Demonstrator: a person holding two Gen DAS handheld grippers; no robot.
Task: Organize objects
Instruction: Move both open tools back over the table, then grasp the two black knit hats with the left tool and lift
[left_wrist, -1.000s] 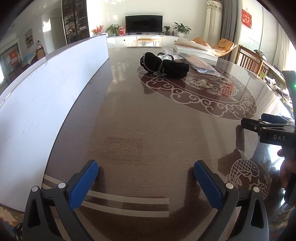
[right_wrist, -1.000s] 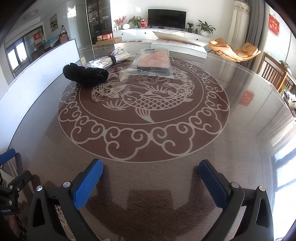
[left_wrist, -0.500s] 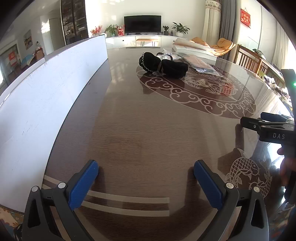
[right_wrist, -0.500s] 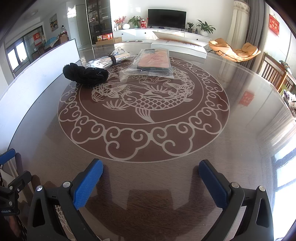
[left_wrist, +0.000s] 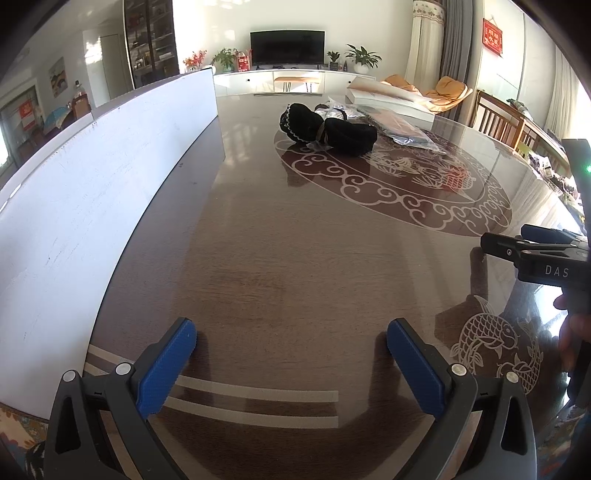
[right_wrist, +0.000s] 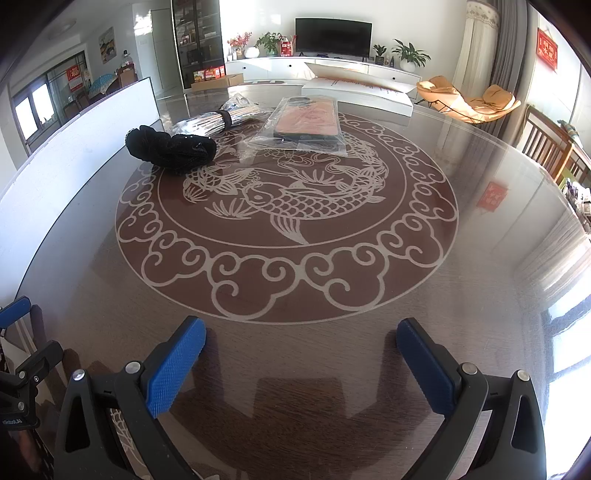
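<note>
Both my left gripper (left_wrist: 291, 341) and right gripper (right_wrist: 301, 341) remain spread and empty, unmoved over the last second; the black bundle (right_wrist: 171, 147) and packaged case (right_wrist: 306, 123) lie untouched, upper frame.

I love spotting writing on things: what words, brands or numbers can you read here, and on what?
"DAS": white letters on the black body of the right tongs.
Red wall hanging: gold characters, too blurred to read.
Red sign on the far window: unreadable.
Left tongs: tiny white print, unreadable.
</note>
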